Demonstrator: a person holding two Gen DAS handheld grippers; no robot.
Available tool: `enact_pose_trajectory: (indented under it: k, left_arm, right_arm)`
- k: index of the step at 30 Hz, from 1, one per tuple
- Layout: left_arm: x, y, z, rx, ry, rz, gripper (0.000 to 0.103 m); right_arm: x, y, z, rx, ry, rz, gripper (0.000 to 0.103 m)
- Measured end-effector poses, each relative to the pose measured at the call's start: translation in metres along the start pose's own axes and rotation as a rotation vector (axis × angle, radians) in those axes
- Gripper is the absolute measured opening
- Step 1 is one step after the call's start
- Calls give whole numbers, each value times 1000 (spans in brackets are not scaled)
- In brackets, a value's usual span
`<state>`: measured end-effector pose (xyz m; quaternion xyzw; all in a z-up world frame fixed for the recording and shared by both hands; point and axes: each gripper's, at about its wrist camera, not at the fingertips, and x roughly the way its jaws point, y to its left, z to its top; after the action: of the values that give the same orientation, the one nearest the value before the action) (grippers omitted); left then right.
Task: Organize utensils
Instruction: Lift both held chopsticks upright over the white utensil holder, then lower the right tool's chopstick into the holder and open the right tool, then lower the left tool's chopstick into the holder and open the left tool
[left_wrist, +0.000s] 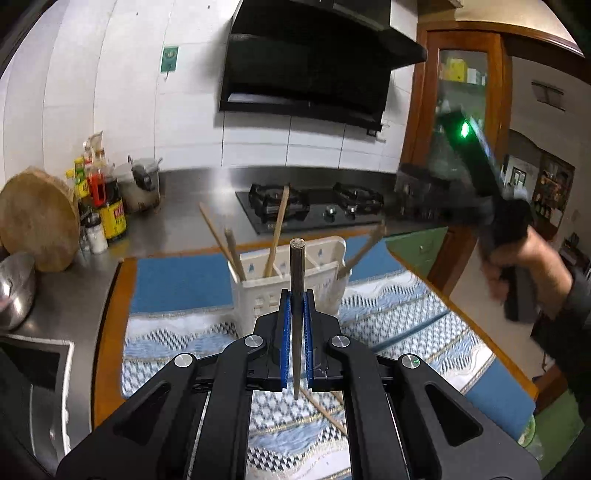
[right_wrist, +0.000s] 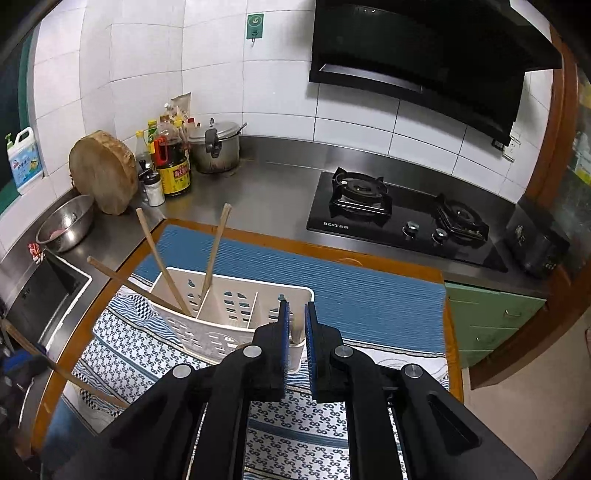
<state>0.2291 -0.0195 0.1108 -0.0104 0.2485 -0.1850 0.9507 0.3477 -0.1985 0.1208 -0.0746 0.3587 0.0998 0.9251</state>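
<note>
My left gripper (left_wrist: 295, 306) has its fingers clenched on a dark chopstick (left_wrist: 296, 295), its long axis running straight ahead, blunt end pointing away toward the white utensil basket (left_wrist: 258, 291). My right gripper (right_wrist: 295, 317) hangs over that basket (right_wrist: 207, 332) with fingers slightly parted, gripping nothing. Wooden chopsticks (right_wrist: 214, 251) lean in the basket's left compartments. More lie on the desk's patterned cloth (left_wrist: 177, 332).

left gripper (left_wrist: 295, 306) jaws clamped; right gripper (right_wrist: 295, 314) jaws parted.
</note>
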Motion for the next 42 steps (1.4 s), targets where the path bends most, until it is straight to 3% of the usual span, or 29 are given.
enact_pose_trajectory:
  k: [8, 14, 24, 29, 35, 42]
  left_arm:
    - [-3, -8, 60, 41, -93, 27, 5]
    - [14, -6, 102, 31, -138, 61, 5]
    - [54, 13, 112, -31, -127, 112, 5]
    - [51, 22, 117, -76, -138, 84, 5]
    - [51, 18, 122, -64, -165, 110, 5]
    - [70, 25, 112, -86, -121, 122, 5]
  right_arm:
    - [-24, -3, -5, -18, -74, -15, 49]
    - [-50, -7, -24, -56, -120, -18, 60]
    - [-59, -11, -64, -80, -115, 14, 64]
    - [-50, -10, -78, -88, -93, 19, 64]
    - [-42, -11, -87, -66, -82, 40, 64]
    - [-35, -5, -105, -65, -53, 70, 64]
